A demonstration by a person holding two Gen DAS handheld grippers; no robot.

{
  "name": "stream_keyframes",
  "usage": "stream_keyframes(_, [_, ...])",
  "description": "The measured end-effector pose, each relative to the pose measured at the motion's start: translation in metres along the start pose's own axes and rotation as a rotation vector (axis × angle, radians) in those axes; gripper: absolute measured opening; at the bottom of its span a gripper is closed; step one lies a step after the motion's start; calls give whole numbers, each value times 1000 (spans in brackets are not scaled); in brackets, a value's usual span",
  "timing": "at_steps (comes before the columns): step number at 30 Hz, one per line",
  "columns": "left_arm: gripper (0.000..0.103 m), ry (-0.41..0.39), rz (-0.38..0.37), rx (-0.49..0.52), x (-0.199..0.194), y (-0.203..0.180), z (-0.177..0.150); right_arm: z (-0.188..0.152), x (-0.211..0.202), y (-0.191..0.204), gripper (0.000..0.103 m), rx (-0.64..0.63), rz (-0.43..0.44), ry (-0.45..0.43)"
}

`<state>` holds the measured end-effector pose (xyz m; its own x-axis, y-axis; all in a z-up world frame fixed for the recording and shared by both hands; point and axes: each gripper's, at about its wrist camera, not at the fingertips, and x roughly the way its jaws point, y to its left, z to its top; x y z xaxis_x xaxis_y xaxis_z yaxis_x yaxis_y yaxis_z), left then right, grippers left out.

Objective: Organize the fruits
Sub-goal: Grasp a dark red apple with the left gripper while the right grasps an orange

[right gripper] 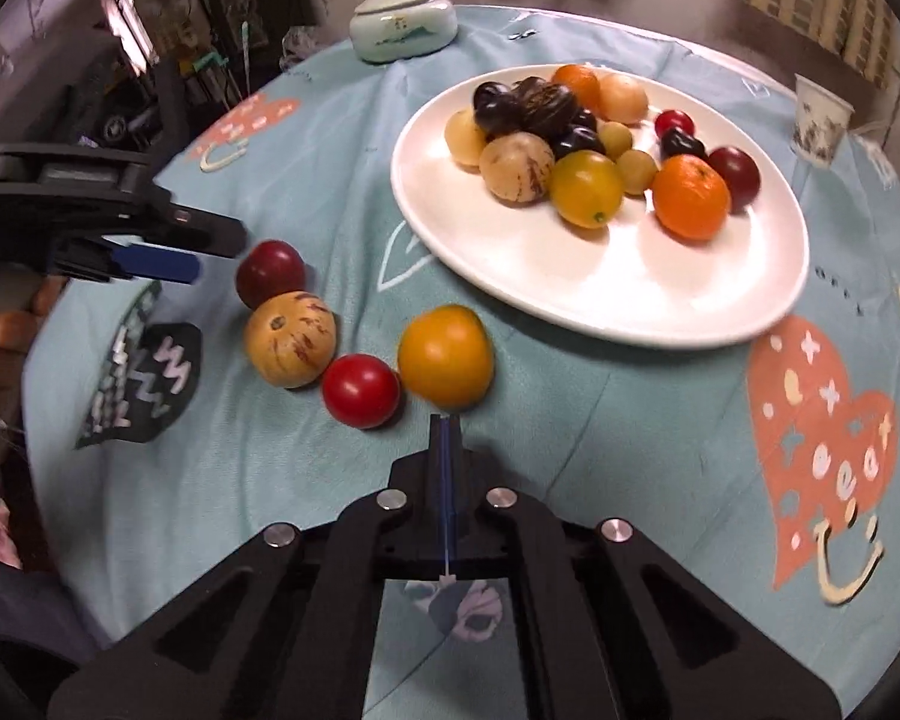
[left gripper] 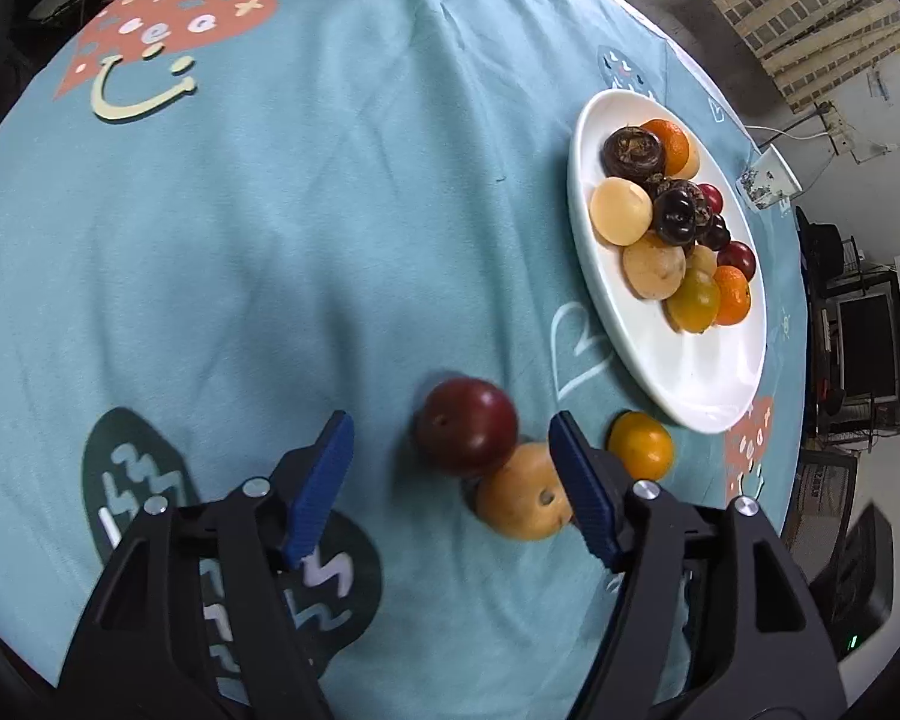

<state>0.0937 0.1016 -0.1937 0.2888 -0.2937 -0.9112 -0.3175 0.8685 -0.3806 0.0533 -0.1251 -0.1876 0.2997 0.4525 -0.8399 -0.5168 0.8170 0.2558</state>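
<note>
On the table (right gripper: 570,420), under a teal cloth (left gripper: 270,240), I log these items:

1. White plate (right gripper: 600,294), right of centre in my right wrist view, heaped with fruit: an orange mandarin (right gripper: 690,197), a yellow-orange tomato (right gripper: 587,189), a pale speckled melon-like fruit (right gripper: 516,167), dark glossy pieces and small red ones behind. All lie on the plate.

2. 4 loose fruits on the cloth, near the plate's front rim: a dark red plum (left gripper: 467,426), touching a tan striped fruit (left gripper: 519,492); beside that a red tomato (right gripper: 360,390); just beside it a yellow-orange fruit (right gripper: 446,356).

3. Left gripper (left gripper: 450,468): jaws stand wide, the blue pads apart on either side of the plum and the tan fruit, gripping nothing. In the right wrist view it enters from the left edge with a hand (right gripper: 6,336) behind it.

4. Right gripper (right gripper: 446,426): jaws fully closed, pads pressed together, empty; the tip sits just in front of the yellow-orange fruit, and I cannot tell whether it touches.

5. Pale lidded ceramic jar (right gripper: 403,24) at the far edge of the table; patterned cup (right gripper: 819,120) at the far right.

6. Writing: coral heart print (right gripper: 822,438) reads "sweet" above a smile; the dark leaf print's (right gripper: 144,372) lettering is unreadable. No brand marks legible.
</note>
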Motion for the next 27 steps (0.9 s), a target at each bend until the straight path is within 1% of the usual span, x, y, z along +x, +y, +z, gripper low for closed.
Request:
stream_keyframes(2, [69,25,6,-15,10,-6,4,-7,-4,0,0,7,2,1])
stream_keyframes(4, [70,41,21,-8,18,-12,5,-14,-5,-4,0,31,20,3])
stream_keyframes(5, [70,48,31,-7,22,-14,5,-15,-6,-6,1,48,14,-2])
stream_keyframes(7, [68,63,44,5,30,-19,4,-16,-8,-13,7,103,46,-14])
stream_keyframes(8, [63,58,68,21,31,-21,3,-12,-7,-16,19,121,48,-19])
stream_keyframes(9, [54,51,89,38,31,-24,2,-10,-7,-18,39,143,51,-27])
stream_keyframes(10, [45,42,100,57,31,-26,2,-8,-8,-18,48,156,57,-36])
stream_keyframes(11, [39,39,103,60,30,-24,3,-5,-8,-18,57,163,57,-48])
stream_keyframes(12, [38,42,79,43,29,-19,5,-1,-8,-17,57,168,66,-61])
stream_keyframes(13, [38,38,76,34,27,-15,5,2,-8,-17,57,171,79,-68])
stream_keyframes(15, [38,16,78,32,20,-8,6,10,-7,-13,57,163,66,-75])
stream_keyframes(18, [38,1,68,15,10,2,6,22,5,-9,57,146,53,-56])
stream_keyframes(21, [38,-21,92,22,1,10,5,31,20,-9,57,153,47,-27])
stream_keyframes(22, [38,-25,96,25,-1,11,3,33,27,-6,54,141,37,-5])
stream_keyframes(23, [38,-25,99,31,-2,11,2,34,31,-3,43,120,19,3])
stream_keyframes(24, [38,-28,107,37,-3,11,1,36,32,-1,38,104,8,5])
stream_keyframes(27, [38,-48,131,87,-7,3,-4,37,30,1,37,70,-13,-1])
